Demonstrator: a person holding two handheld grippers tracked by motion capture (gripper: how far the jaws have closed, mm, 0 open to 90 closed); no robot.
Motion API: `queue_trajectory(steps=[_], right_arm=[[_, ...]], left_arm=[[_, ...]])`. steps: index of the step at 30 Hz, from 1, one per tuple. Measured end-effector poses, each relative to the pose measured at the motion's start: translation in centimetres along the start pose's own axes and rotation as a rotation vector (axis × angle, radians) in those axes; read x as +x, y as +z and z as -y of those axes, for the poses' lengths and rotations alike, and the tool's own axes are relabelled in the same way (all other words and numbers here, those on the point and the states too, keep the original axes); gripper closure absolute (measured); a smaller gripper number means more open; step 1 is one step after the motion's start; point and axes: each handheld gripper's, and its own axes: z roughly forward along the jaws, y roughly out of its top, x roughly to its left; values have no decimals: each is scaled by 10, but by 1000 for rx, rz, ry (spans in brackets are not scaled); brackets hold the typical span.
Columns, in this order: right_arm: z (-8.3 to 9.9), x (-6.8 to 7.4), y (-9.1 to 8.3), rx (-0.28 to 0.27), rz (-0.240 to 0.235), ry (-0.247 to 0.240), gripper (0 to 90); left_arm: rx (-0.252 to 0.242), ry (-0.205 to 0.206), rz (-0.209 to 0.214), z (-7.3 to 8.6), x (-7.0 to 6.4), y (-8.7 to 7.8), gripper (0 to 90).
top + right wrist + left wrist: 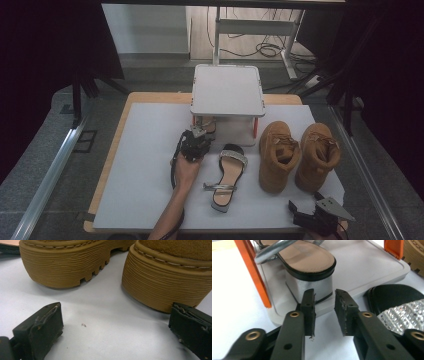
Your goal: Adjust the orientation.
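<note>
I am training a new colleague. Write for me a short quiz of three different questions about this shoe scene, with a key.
1. True or false: the left claw is clamped on the sandal heel.
2. How many tan boots stand on the table?
3. Where is the second sandal? A: on the rack's lower shelf. B: flat on the table. C: on the rack's top.

Key: 1 false, its jaws stand apart just short of the heel. 2 two. 3 B.
</note>
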Motion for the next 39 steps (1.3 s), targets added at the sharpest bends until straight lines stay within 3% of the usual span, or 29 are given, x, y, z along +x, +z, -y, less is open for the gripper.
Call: queue_trajectory(steps=[6,21,28,32,39], right_arm=[[0,0,0,0,0,0,0],[0,0,0,1,0,1,0],[0,0,0,0,0,0,0],[0,0,0,1,0,2,0],[0,0,0,0,0,0,0]], left_arm=[[9,9,11,2,2,-7,505],[48,54,38,10,-1,-24,321],[44,48,74,14,-1,-34,228],[33,22,103,15,0,-42,202],[28,14,112,15,-4,-57,153]])
